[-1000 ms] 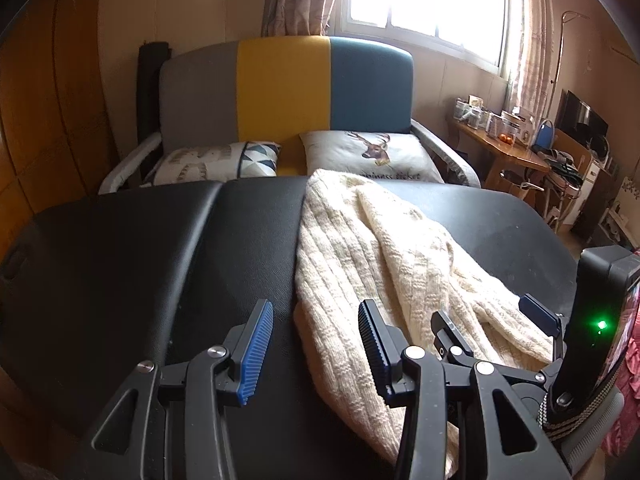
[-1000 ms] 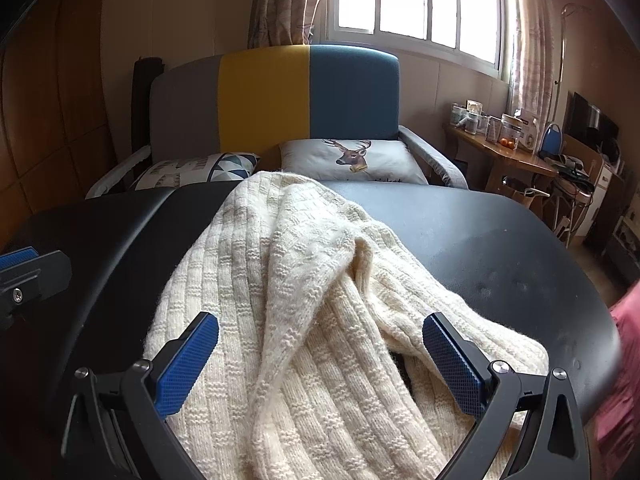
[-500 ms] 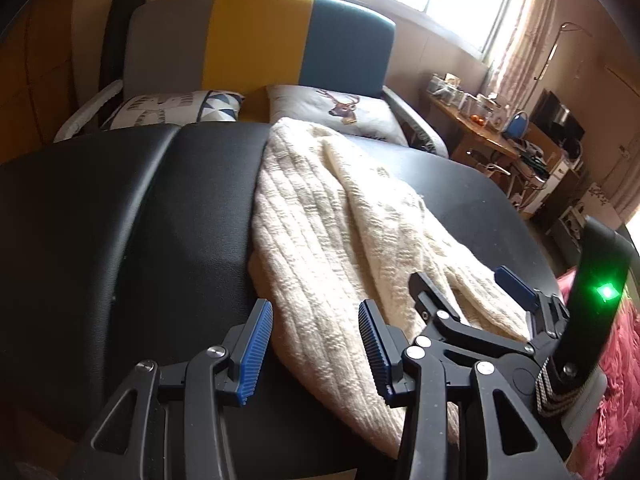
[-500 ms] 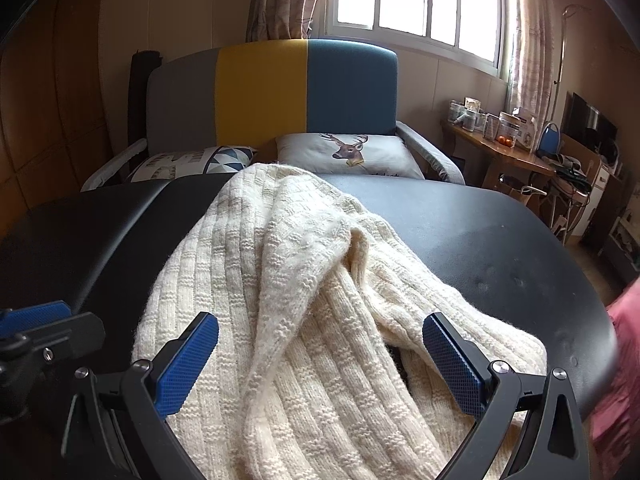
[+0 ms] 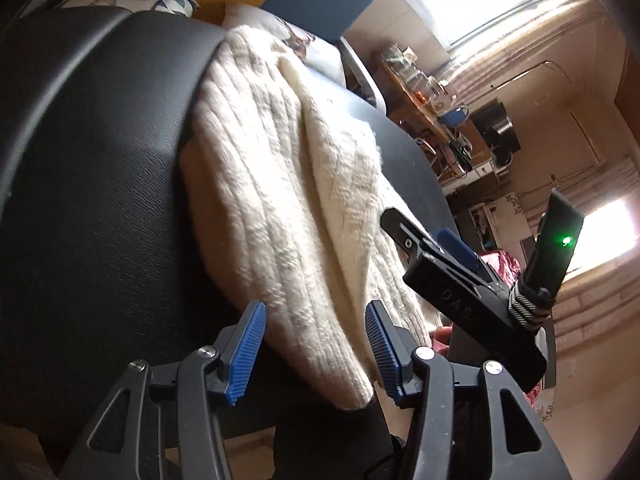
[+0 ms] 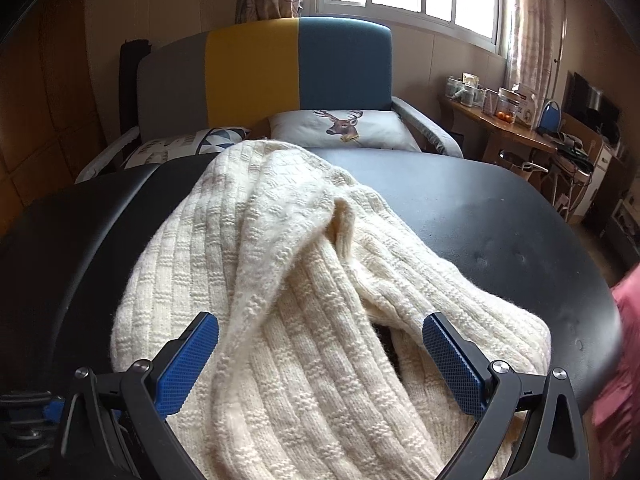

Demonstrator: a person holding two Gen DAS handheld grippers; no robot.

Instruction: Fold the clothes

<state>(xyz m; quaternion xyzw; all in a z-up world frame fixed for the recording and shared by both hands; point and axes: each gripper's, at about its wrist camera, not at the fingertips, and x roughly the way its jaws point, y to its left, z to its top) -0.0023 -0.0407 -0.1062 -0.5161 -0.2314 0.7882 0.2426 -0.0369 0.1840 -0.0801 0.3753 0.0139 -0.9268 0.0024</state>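
A cream knitted sweater (image 6: 304, 280) lies crumpled on a black padded table (image 6: 480, 208), its near hem drooping over the front edge. In the left wrist view the sweater's (image 5: 280, 200) near left corner hangs between the blue pads of my left gripper (image 5: 314, 344). Its jaws are opening and the pads stand off the knit. My right gripper (image 6: 320, 364) hovers wide open over the sweater's near middle, touching nothing. It also shows in the left wrist view as the right gripper (image 5: 440, 256) at the sweater's right side. A bit of the left gripper (image 6: 24, 412) shows at the lower left.
Behind the table stands a sofa with a grey, yellow and blue back (image 6: 296, 68) and two pillows, one with a deer print (image 6: 340, 128). A cluttered wooden desk (image 6: 504, 128) is at the right. Pink cloth (image 6: 624, 340) hangs at the table's right edge.
My left gripper has sunk and tipped downward toward the table's front edge, rolling so the view tilts. Its jaws have widened around the sweater's corner. The right gripper has stayed put.
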